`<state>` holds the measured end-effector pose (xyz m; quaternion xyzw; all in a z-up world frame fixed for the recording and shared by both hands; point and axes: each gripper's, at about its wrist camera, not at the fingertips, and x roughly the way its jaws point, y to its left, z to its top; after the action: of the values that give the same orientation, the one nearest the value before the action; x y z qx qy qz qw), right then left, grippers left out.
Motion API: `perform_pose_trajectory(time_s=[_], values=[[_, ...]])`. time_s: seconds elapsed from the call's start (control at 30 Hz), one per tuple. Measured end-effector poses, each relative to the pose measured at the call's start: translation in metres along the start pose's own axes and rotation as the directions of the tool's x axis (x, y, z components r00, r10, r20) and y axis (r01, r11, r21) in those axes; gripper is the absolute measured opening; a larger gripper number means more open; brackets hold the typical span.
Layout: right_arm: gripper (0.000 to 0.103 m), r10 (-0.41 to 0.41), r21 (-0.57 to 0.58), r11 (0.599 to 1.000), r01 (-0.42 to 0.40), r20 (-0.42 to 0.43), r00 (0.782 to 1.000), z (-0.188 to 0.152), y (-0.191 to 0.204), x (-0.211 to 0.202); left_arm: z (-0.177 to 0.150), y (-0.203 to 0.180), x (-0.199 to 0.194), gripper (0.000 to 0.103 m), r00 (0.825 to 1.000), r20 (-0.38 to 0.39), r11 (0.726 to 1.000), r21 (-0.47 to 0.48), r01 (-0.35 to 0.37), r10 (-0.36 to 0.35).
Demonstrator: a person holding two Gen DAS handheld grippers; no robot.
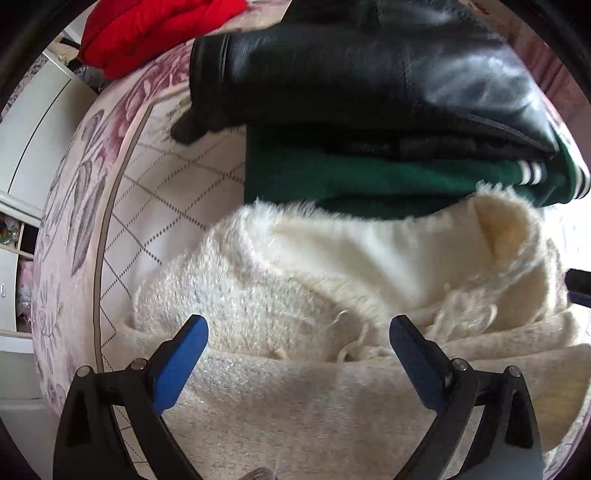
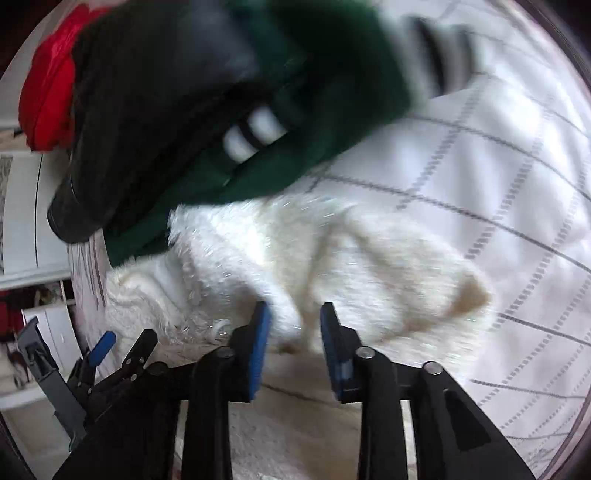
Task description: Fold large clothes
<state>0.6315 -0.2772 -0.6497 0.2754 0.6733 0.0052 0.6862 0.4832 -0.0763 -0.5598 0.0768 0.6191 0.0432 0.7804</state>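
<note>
Left wrist view: left gripper [image 1: 297,328] points steeply down over a cream fluffy garment [image 1: 314,280]. Jaws spread wide, nothing between the pads; the fleece lies under and ahead of them, rumpled, with a thick fold rising beyond the right jaw. Past the jaws, further out, a green garment [image 1: 351,181] with white stripes sits folded, a black leather jacket [image 1: 369,81] stacked on it. A red garment [image 1: 147,33] lies far out to the left of the jaws. All of it rests on a bed [image 1: 155,192] with a quilted white cover and floral border.

Right wrist view: blurred. Right gripper [image 2: 295,325] has its jaws half spread, with a ridge of the cream fleece [image 2: 291,325] standing between the pads; whether the pads press on it I cannot tell. Left gripper [image 2: 122,343] shows well off to the left of these jaws, over the same garment. Green and black stack lies ahead and left.

Judgement: step in hand is taking hold of the cream garment to start its fold; two pieces look already done. Next move calls for both grippers to pinch an edge, then lift and carry it across evenly, keeping clear of the finished stack.
</note>
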Motion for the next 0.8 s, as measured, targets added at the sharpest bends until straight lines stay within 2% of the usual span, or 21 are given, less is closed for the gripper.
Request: perform_pose_trajectory(time_s=[0.03, 0.07, 0.1, 0.23, 0.33, 0.37, 0.4, 0.47, 0.53, 0.6, 0.67, 0.73, 0.8], values=[[0.055, -0.031, 0.026, 0.999, 0.03, 0.038, 0.999, -0.002, -0.016, -0.015, 0.004, -0.004, -0.003, 0.101, 1.0, 0.006, 1.0, -0.001, 0.012, -0.012], [0.065, -0.052, 0.041, 0.998, 0.05, 0.053, 0.997, 0.0, -0.027, -0.022, 0.007, -0.007, -0.004, 0.101, 1.0, 0.009, 1.0, -0.003, 0.02, -0.02], [0.067, -0.059, 0.053, 0.997, 0.056, 0.04, 0.997, 0.003, -0.039, -0.02, 0.011, -0.013, -0.005, 0.101, 1.0, 0.011, 1.0, -0.003, 0.025, -0.025], [0.067, 0.029, 0.067, 0.997, -0.024, -0.069, 0.997, 0.022, -0.071, 0.006, 0.02, -0.033, 0.0, 0.101, 0.999, -0.005, 0.999, 0.015, 0.041, -0.041], [0.067, 0.042, -0.057, 0.997, -0.05, -0.135, 0.99, 0.033, -0.055, 0.036, 0.018, -0.048, 0.006, 0.101, 1.0, -0.011, 0.999, 0.031, 0.013, -0.013], [0.056, 0.006, -0.102, 0.995, -0.017, -0.112, 0.994, 0.033, -0.052, 0.038, 0.016, -0.052, 0.008, 0.101, 1.0, -0.013, 0.999, 0.037, 0.0, 0.0], [0.008, -0.026, -0.145, 0.989, 0.017, -0.062, 0.998, 0.03, -0.047, 0.035, 0.014, -0.057, 0.01, 0.1, 1.0, -0.014, 0.999, 0.04, -0.008, 0.008], [0.009, -0.063, -0.179, 0.981, 0.068, 0.033, 0.997, 0.016, -0.042, 0.021, 0.009, -0.064, 0.015, 0.101, 0.999, -0.021, 0.999, 0.046, -0.024, 0.025], [0.007, -0.076, -0.12, 0.989, 0.087, 0.09, 0.993, 0.014, -0.057, 0.005, 0.004, -0.072, 0.022, 0.101, 0.999, -0.029, 0.997, 0.059, -0.041, 0.043], [0.007, -0.086, -0.031, 0.996, 0.089, 0.075, 0.993, 0.018, -0.078, 0.008, 0.0, -0.078, 0.029, 0.101, 0.998, -0.048, 0.997, 0.062, -0.048, 0.051], [0.01, -0.053, 0.024, 0.998, 0.053, 0.001, 0.999, 0.022, -0.094, 0.016, -0.003, -0.081, 0.031, 0.101, 0.997, -0.06, 0.998, 0.054, -0.041, 0.044], [0.012, -0.008, 0.052, 0.999, 0.01, -0.027, 1.0, 0.03, -0.101, 0.007, -0.002, -0.084, 0.027, 0.101, 0.997, -0.049, 0.996, 0.071, -0.062, 0.065], [0.017, 0.044, 0.022, 0.999, -0.044, -0.024, 0.999, 0.043, -0.11, -0.011, 0.0, -0.085, 0.02, 0.101, 0.998, -0.028, 0.997, 0.064, -0.046, 0.048]])
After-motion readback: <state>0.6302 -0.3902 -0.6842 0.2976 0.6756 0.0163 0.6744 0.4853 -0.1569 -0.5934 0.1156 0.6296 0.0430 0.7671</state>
